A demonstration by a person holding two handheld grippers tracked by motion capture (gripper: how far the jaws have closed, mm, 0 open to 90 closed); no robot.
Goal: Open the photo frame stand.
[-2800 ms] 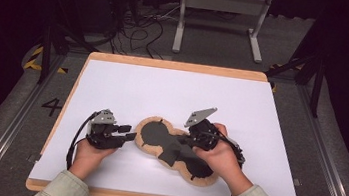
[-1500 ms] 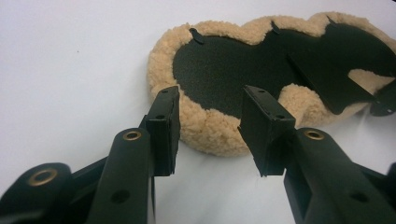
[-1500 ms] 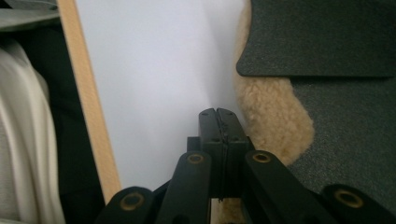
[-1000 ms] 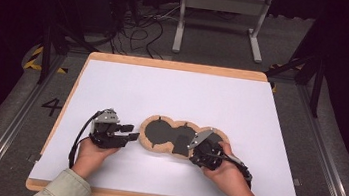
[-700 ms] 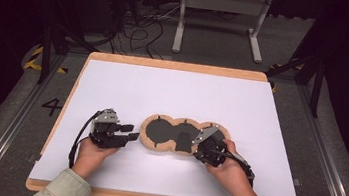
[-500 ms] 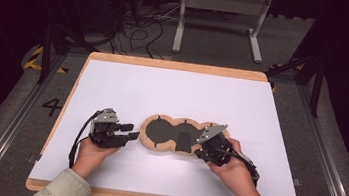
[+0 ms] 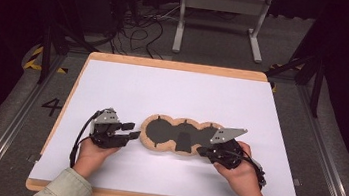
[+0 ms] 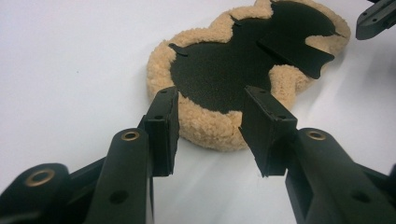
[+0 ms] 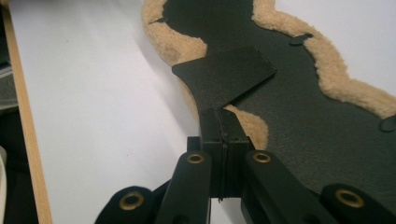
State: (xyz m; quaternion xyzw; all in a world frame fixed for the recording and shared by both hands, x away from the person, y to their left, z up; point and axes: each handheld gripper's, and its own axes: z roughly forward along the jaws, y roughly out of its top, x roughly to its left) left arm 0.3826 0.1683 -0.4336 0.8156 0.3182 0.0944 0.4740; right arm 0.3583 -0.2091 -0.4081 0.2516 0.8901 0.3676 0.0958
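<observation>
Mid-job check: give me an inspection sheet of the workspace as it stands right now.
Surface: white table top with wooden rim, bare apart from the job's thing.
Job's things: fleece-edged black pad lying flat, three-lobed; a black flap lifted off it.
Clutter: nothing seen.
Grippers: left gripper open, jaws either side of the pad's end, not pressing; right gripper shut on the flap.
Cables: one trails from each gripper; more on the floor behind.
Surroundings: dark room, grey stand, floor marking.

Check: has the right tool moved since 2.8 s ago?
Yes. The right tool has slid rightward along the fleece pad, toward the table's right edge, shut on a black flap.
</observation>
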